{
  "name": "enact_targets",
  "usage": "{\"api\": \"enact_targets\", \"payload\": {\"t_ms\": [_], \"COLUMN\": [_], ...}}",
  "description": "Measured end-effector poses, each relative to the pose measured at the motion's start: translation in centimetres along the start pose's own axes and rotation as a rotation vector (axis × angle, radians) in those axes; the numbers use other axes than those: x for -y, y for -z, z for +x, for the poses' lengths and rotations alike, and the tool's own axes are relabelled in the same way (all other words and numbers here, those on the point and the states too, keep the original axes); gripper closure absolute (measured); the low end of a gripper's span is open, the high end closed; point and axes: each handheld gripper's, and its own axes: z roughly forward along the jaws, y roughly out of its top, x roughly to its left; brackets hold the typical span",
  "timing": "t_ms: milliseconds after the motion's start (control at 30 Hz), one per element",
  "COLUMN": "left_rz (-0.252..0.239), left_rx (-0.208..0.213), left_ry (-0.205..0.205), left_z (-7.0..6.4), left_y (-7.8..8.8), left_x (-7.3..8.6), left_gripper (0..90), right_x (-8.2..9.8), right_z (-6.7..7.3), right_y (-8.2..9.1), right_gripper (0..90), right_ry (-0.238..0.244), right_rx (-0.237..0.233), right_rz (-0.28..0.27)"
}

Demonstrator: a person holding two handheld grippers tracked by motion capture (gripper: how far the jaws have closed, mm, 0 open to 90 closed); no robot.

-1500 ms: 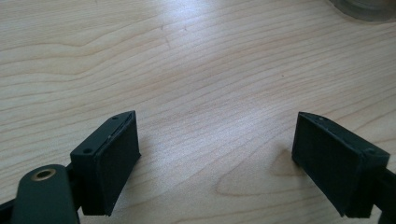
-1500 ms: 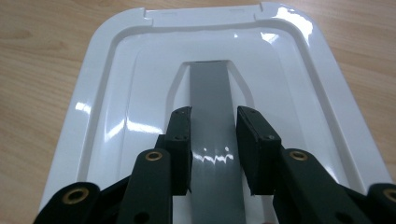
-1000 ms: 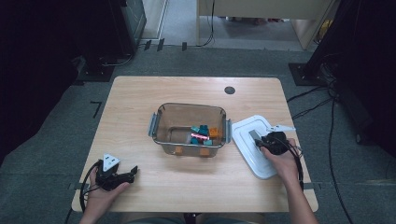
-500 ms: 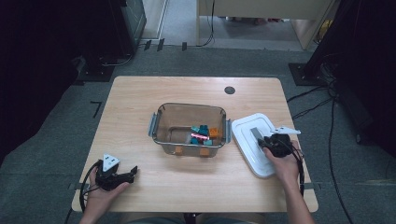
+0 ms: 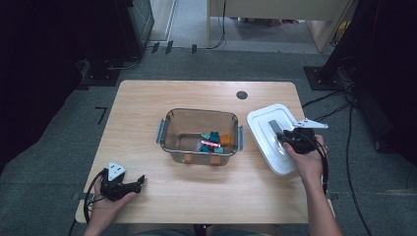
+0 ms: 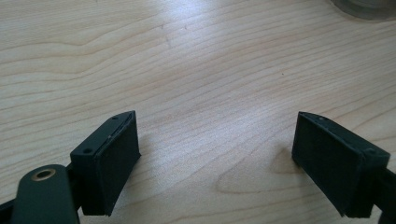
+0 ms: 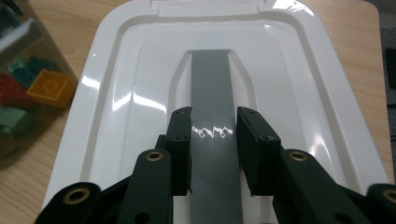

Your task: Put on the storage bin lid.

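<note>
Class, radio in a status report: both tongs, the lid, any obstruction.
Right tongs shut on white plastic lid's grey handle strip. Left tongs open, over bare wooden table. Nothing blocks clear plastic bin.

The tub point(image 5: 201, 135) stands mid-frame in the high view, just left of the lid point(image 5: 269, 138), with only a narrow strip of table point(image 5: 142, 103) between them. Bare wood lies wide across the upper part, the left side and the lower middle. The left gripper point(image 5: 135, 183) sits at lower left, well apart from the tub.
</note>
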Motion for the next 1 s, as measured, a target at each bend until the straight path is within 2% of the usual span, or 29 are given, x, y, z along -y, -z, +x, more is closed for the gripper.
{"api": "enact_targets", "payload": {"t_ms": [167,467,667,1000], "left_rz": [-0.001,-0.001,-0.001,-0.001], "left_rx": [-0.001,-0.001,-0.001,0.001], "left_ry": [0.001,0.001,0.0,-0.002], "left_z": [0.0,0.0,0.0,0.0], "left_y": [0.0,0.0,0.0,0.0], "left_x": [0.0,0.0,0.0,0.0], "left_gripper": [14.7,14.7,14.7,14.7], "right_x": [-1.5,-4.9,-6.9,-8.7], "right_z": [0.5,3.5,6.5,12.1], "right_y": [0.7,2.0,1.9,-0.6], "right_gripper": [68.4,68.3,68.4,68.4], "right_ry": [0.019,0.1,0.165,0.284], "right_rx": [-0.019,-0.099,-0.17,-0.299], "right_rz": [-0.024,-0.06,-0.062,-0.031]}}
